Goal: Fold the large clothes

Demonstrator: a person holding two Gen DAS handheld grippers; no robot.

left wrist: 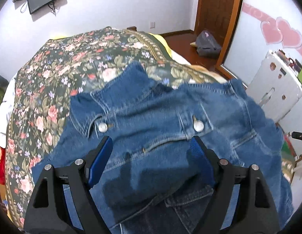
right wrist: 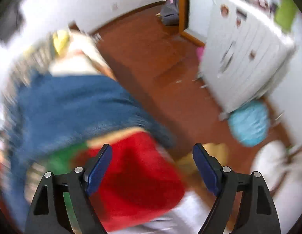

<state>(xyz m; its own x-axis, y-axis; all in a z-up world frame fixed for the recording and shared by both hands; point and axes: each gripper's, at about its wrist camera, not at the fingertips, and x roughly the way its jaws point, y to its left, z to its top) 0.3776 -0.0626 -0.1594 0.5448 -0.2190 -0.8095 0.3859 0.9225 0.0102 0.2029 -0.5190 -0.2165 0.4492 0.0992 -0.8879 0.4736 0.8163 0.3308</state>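
- Your left gripper (left wrist: 151, 146) hangs over the denim jacket (left wrist: 160, 117), and its jaws stand wide apart. Denim fills the gap between the blue pads (left wrist: 101, 159), but the pads do not press on the cloth, so it holds nothing.
- The denim jacket lies on the flowered bedspread (left wrist: 53, 78), near the edge of the bed that is closest to you. It is crumpled, and two metal buttons (left wrist: 102, 127) show on the side that faces up.
- In the left wrist view, a white cabinet (left wrist: 275, 89) stands to the right of the bed, and a grey bag (left wrist: 207, 43) lies on the brown floor by the wooden door frame.
- Your right gripper (right wrist: 152, 167) is also wide open, and nothing is between its pads. Its view is strongly blurred.
- Below the right gripper you see a red cloth (right wrist: 143, 175), and the jacket is to the left of it. The brown floor (right wrist: 151, 62) and a light blue object (right wrist: 248, 122) at the foot of the cabinet are on the right. What the blue object is, I cannot tell.
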